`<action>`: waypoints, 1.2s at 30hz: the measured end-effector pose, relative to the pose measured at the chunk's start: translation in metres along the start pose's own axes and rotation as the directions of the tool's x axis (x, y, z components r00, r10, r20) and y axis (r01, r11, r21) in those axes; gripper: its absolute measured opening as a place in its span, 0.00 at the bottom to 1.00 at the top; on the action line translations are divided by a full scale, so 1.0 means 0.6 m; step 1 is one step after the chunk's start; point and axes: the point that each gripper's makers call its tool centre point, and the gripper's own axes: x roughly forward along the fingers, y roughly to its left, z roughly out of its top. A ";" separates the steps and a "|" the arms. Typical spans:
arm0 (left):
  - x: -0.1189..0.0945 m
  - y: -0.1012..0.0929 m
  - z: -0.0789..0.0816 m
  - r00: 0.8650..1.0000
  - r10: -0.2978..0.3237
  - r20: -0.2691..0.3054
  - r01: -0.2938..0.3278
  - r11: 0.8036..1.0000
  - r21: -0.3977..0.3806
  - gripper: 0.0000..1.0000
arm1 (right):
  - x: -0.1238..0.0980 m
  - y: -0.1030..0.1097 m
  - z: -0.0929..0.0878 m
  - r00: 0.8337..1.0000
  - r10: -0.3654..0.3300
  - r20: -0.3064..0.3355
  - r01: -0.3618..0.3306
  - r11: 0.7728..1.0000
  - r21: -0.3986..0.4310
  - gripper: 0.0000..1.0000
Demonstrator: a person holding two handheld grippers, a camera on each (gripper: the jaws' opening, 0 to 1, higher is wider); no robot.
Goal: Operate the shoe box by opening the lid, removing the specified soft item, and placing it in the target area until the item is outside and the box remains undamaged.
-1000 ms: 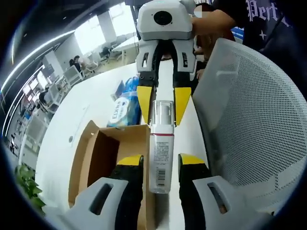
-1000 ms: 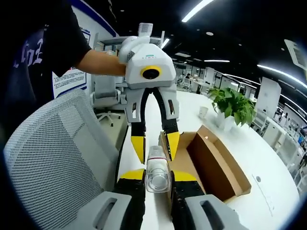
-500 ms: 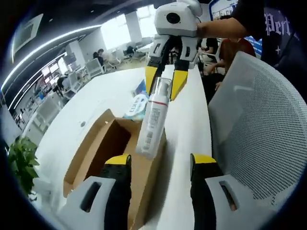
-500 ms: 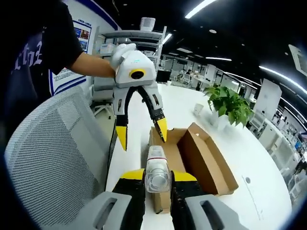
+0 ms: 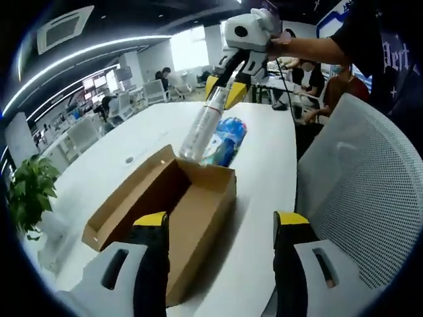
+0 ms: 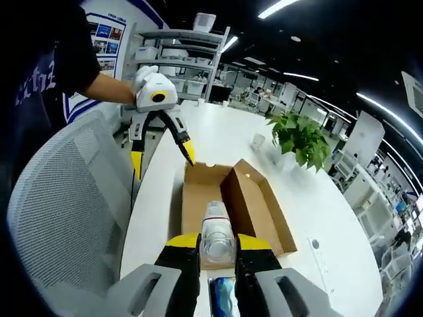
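1. Left gripper view: left gripper [image 5: 221, 228] jaws stand wide apart with nothing between them, yellow-tipped, hanging over the near end of the shoe box [image 5: 192, 211].
2. Same view: the shoe box is brown cardboard, open, its lid [image 5: 125, 198] flapped out to the far side; the interior that can be seen looks bare (the near corner is hidden by the left jaw).
3. Same view: the right gripper [image 5: 228, 89] comes in at the top, held by a person's hand [image 5: 281, 45]; its jaws are clamped on the upper end of a clear bottle [image 5: 201, 129], which hangs tilted in the air above the far end of the box, outside it.
4. Same view: a blue soft pack [image 5: 225, 140] lies on the white table [image 5: 264, 185] just beyond the box; a mesh chair back [image 5: 357, 178] is at the right, a green plant [image 5: 26, 198] at the left.
5. Right gripper view: right gripper [image 6: 217, 243] jaws are pressed onto the bottle [image 6: 215, 231], seen end-on.
6. Same view: the open shoe box [image 6: 228, 201] lies on the table [image 6: 155, 211] past the bottle, the lid [image 6: 264, 205] spread to its right.
7. Same view: the left gripper [image 6: 162, 148] is beyond the box's far end, fingers spread, empty (a hand holds it).
8. Same view: a bit of the blue pack [image 6: 221, 297] peeks between the jaws at the bottom; plant [image 6: 297, 135] is beyond the box, chair [image 6: 66, 198] at the left.
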 end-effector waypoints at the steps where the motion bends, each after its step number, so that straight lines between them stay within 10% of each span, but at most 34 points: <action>1: -0.002 0.000 0.000 1.000 0.006 0.003 -0.006 1.000 -0.005 0.65 | -0.002 -0.005 -0.002 1.000 -0.003 -0.006 0.003 1.000 -0.003 0.14; 18: -0.044 -0.027 -0.027 0.993 0.116 0.034 -0.111 0.985 -0.129 0.82 | -0.052 -0.108 -0.068 0.990 -0.043 -0.134 0.039 0.999 -0.033 0.14; 36: -0.081 -0.072 -0.040 0.975 0.215 0.050 -0.199 0.954 -0.224 0.99 | -0.045 -0.174 -0.173 0.945 -0.022 -0.326 0.013 0.999 -0.029 0.14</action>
